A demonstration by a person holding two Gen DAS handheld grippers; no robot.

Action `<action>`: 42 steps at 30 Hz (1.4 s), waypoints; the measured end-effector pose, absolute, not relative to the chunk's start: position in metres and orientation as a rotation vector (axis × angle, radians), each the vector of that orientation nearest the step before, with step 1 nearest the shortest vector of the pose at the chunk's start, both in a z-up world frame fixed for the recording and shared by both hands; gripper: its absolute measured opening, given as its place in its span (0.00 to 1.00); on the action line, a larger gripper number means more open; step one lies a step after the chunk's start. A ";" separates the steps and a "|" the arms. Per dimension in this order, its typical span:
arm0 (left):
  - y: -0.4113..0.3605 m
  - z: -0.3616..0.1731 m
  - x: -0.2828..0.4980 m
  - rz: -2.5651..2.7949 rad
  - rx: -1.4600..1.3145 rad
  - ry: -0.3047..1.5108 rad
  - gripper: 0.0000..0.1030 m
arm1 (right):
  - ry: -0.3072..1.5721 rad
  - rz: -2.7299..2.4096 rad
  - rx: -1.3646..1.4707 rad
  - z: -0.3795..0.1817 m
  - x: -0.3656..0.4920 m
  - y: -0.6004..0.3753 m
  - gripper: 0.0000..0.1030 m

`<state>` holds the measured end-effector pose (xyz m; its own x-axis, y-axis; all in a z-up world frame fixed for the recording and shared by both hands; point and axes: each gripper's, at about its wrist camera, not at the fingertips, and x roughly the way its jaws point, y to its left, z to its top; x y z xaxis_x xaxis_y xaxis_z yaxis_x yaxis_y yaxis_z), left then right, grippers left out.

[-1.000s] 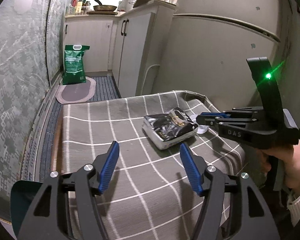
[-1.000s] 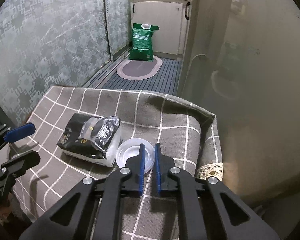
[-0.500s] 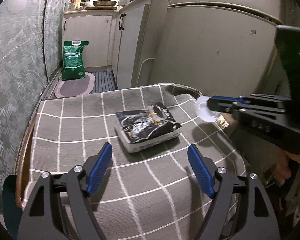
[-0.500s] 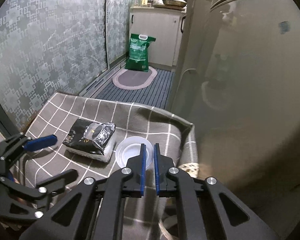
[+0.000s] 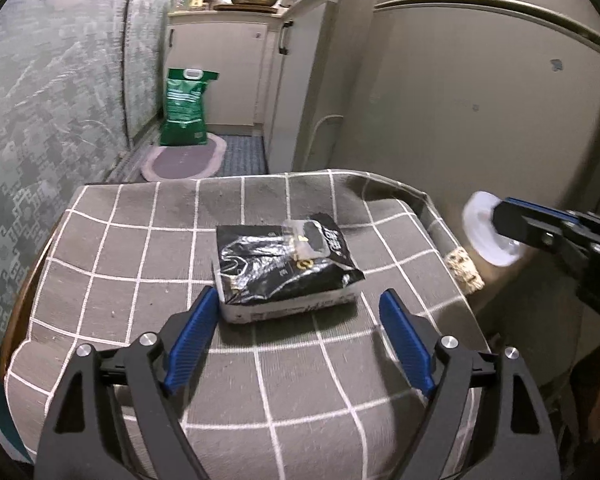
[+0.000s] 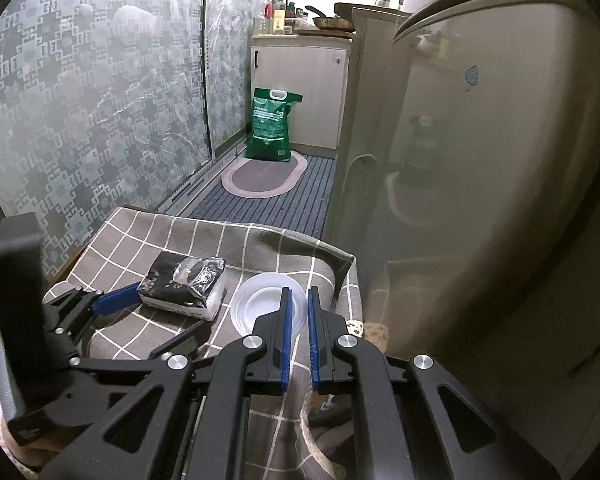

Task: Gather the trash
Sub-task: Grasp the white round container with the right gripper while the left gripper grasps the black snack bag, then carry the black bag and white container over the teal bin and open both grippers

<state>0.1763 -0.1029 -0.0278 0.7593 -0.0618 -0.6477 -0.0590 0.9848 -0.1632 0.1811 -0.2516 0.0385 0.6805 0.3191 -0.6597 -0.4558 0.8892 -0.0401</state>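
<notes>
A black foil package point(image 5: 284, 264) lies on the table with the grey checked cloth point(image 5: 140, 280). My left gripper point(image 5: 296, 308) hangs low over the cloth, its jaws opening. The package's near end sits between the blue fingertips point(image 5: 196, 320), and neither pad touches it. My right gripper point(image 6: 297, 296) is shut on the rim of a round white plastic lid point(image 6: 256, 304). In the left wrist view the lid point(image 5: 480, 228) hangs in the air past the table's right edge, pinched by the right gripper point(image 5: 504, 216). The right wrist view shows the package point(image 6: 184, 284) beside the left gripper point(image 6: 148, 320).
A beige fridge point(image 5: 460, 100) stands close behind the table on the right. A patterned glass wall point(image 5: 40, 140) runs along the left. Down the narrow aisle are a green sack point(image 5: 184, 108), an oval mat point(image 5: 184, 160) and white cabinets point(image 5: 220, 64).
My left gripper came up to the package and its jaws spread wider. My right gripper lifted the lid off the cloth and carried it out past the table's right edge.
</notes>
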 end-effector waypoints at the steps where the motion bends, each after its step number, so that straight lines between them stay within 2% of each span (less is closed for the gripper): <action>1: -0.104 -0.028 0.178 0.014 -0.173 0.708 0.82 | 0.697 0.440 -0.206 0.039 0.181 -0.253 0.07; 12: -0.112 -0.030 0.196 0.103 -0.118 0.744 0.81 | 0.703 0.442 -0.203 0.037 0.178 -0.254 0.07; 15: -0.114 -0.031 0.198 0.106 -0.097 0.750 0.73 | 0.702 0.443 -0.207 0.036 0.178 -0.254 0.07; 22: -0.105 -0.026 0.191 0.059 -0.111 0.732 0.71 | 0.704 0.459 -0.221 0.036 0.176 -0.242 0.07; 42: -0.002 0.012 0.127 0.059 -0.113 0.604 0.71 | 0.722 0.578 -0.215 0.046 0.176 -0.155 0.07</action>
<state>0.1271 -0.0019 0.0125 0.8217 0.0222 -0.5694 -0.0883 0.9921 -0.0887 0.1761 -0.1551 0.0459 0.6034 0.4226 -0.6762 -0.5668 0.8238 0.0091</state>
